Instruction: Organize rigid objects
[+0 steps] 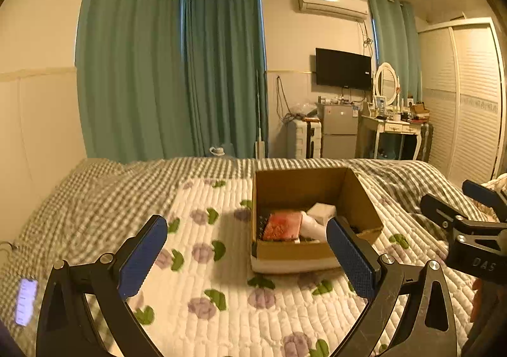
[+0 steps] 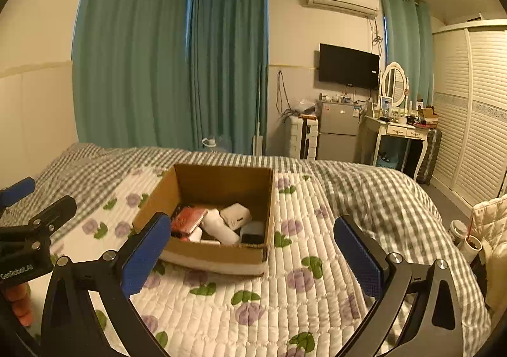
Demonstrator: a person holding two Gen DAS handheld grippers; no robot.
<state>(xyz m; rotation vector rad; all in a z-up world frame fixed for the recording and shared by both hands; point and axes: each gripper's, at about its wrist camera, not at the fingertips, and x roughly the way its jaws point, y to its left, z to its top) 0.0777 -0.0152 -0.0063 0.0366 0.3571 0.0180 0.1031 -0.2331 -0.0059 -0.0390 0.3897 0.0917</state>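
An open cardboard box (image 1: 361, 198) (image 2: 221, 254) sits on the quilted flower-print bed cover. Inside lie a red flat packet (image 1: 282, 225) (image 2: 188, 220), a white bottle (image 2: 220, 230) (image 1: 312, 225), a white box (image 2: 236, 215) (image 1: 321, 212) and a dark item (image 2: 252, 238). My left gripper (image 1: 247, 257) is open and empty, held above the cover just in front of the box. My right gripper (image 2: 253, 257) is open and empty, in front of the box. Each gripper shows at the edge of the other's view.
A lit phone (image 1: 26, 301) lies on the checked blanket (image 1: 95, 198) at the left. A cup with a straw (image 2: 470, 244) stands beside the bed at the right. Green curtains, a small fridge (image 2: 337, 132), a dressing table (image 2: 396, 132) and a wardrobe stand beyond the bed.
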